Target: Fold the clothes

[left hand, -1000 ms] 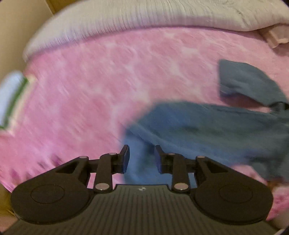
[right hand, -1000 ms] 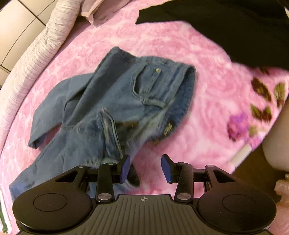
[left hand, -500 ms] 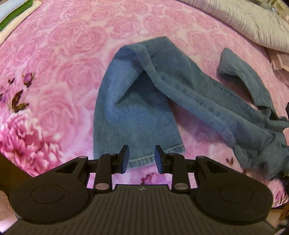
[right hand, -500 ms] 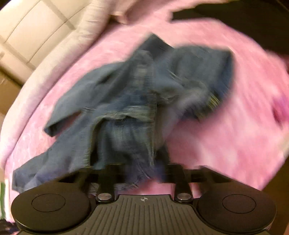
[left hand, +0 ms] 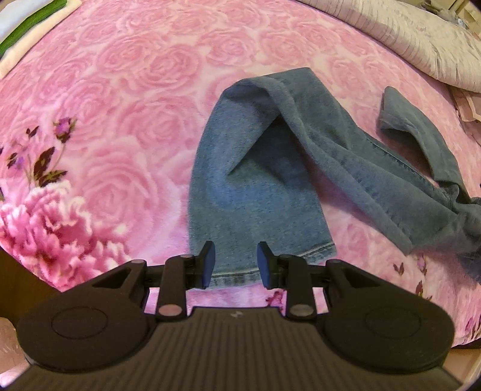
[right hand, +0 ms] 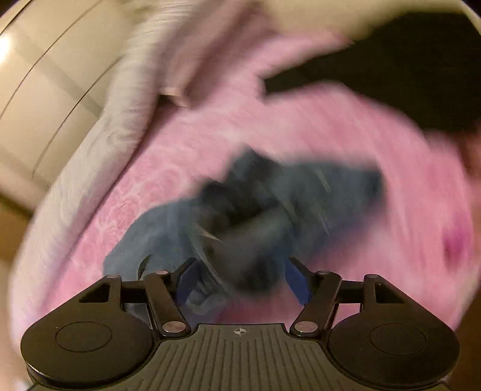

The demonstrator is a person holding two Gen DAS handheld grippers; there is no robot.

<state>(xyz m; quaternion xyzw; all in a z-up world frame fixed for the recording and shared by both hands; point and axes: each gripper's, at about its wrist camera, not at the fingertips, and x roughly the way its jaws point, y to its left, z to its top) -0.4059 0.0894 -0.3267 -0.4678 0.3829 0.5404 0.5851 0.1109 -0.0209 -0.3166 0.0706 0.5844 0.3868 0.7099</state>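
Observation:
A pair of blue jeans [left hand: 258,186] lies crumpled on a pink rose blanket [left hand: 120,90]. One leg is doubled back toward me and the other leg [left hand: 421,138] trails at the right. My left gripper [left hand: 234,261] points steeply down just above that near leg's hem [left hand: 240,275]. Its jaws are partly apart and the pads touch no cloth. The right wrist view is badly blurred. There my right gripper [right hand: 240,281] has its jaws opening wide, with a dark bunch of the jeans [right hand: 315,192] lying between the fingers.
A grey-white quilt [left hand: 421,36] runs along the far edge of the bed. A folded stack with a green stripe [left hand: 30,24] sits at the top left. A black garment [right hand: 405,75] lies beyond the jeans. A cream panelled surface [right hand: 39,105] stands past the quilt.
My left gripper swung from over the blanket to just above the leg's hem. My right gripper closed on a bunch of the jeans, pulled it up, and now has its jaws spread wide.

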